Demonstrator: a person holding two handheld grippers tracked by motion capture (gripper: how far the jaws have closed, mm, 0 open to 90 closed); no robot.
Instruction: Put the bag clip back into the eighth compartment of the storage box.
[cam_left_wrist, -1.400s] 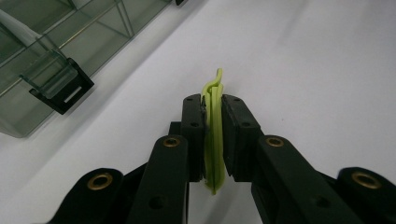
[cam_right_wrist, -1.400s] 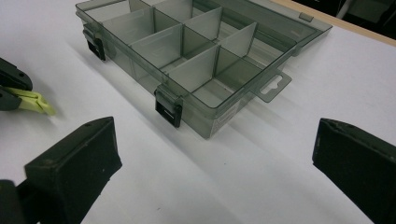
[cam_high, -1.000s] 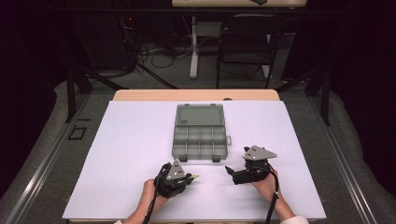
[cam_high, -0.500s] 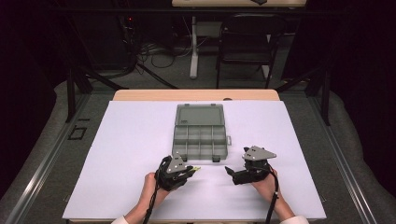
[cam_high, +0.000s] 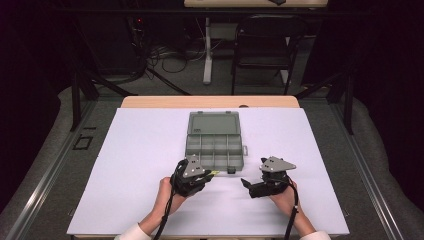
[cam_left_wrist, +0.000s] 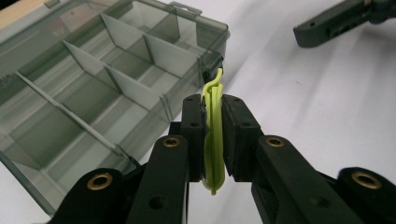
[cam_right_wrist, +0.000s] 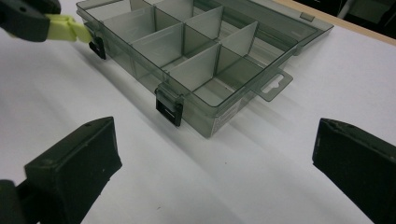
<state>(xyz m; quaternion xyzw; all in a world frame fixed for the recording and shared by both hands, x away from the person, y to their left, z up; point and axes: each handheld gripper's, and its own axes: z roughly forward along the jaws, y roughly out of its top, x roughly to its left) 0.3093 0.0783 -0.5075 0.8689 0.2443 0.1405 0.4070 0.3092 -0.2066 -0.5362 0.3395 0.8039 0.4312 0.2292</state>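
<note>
A flat lime-green plastic piece (cam_left_wrist: 214, 135) stands on edge between the pads of my left gripper (cam_left_wrist: 213, 116), which is shut on it. In the high view this gripper (cam_high: 206, 176) hovers just short of the front edge of an open smoky-grey compartment box (cam_high: 215, 142), and the green piece (cam_high: 213, 173) points at the box's front latch. The box's compartments (cam_left_wrist: 93, 93) look empty. My right gripper (cam_high: 250, 185) rests to the right of the left one, pointing left. Its jaws stand wide apart (cam_right_wrist: 215, 158) with only bare table between them. The box (cam_right_wrist: 196, 46) lies ahead of it.
A white sheet covers the table (cam_high: 140, 150), with a wooden strip (cam_high: 210, 101) along its far edge. The box lid (cam_high: 213, 123) lies flat behind the compartments. A chair (cam_high: 262, 45) and cables stand on the dark floor beyond the table.
My left gripper has risen and moved forward toward the box's front edge with the green piece in it. The right gripper has stayed put.
</note>
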